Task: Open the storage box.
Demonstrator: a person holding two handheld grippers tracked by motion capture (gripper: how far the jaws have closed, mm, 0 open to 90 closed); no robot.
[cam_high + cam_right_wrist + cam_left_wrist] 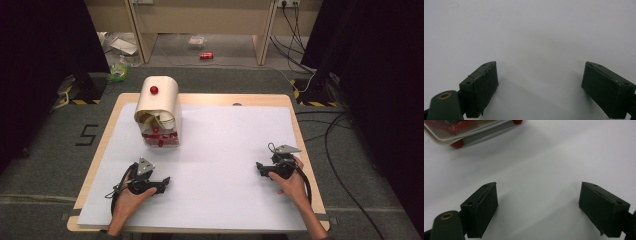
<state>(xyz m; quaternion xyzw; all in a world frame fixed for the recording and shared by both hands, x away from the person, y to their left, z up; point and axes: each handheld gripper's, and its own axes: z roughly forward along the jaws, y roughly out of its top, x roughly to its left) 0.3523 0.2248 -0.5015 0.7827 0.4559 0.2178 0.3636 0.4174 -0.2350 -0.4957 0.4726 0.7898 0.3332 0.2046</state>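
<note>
While near the unlabelled bread box (156, 112), both grippers' fingers (480, 211) wide apart, empty.

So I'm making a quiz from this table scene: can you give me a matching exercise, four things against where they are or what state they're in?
Things:
1. left hand-held gripper
2. right hand-held gripper
3. cream box with the rounded lid
4. red can

Places or states:
A. on the floor beyond the table
B. back left of the white sheet, lid raised
C. open, near the table's right edge
D. open, in front of the box

Pairs: 1-D, 2-C, 3-B, 4-A
</note>
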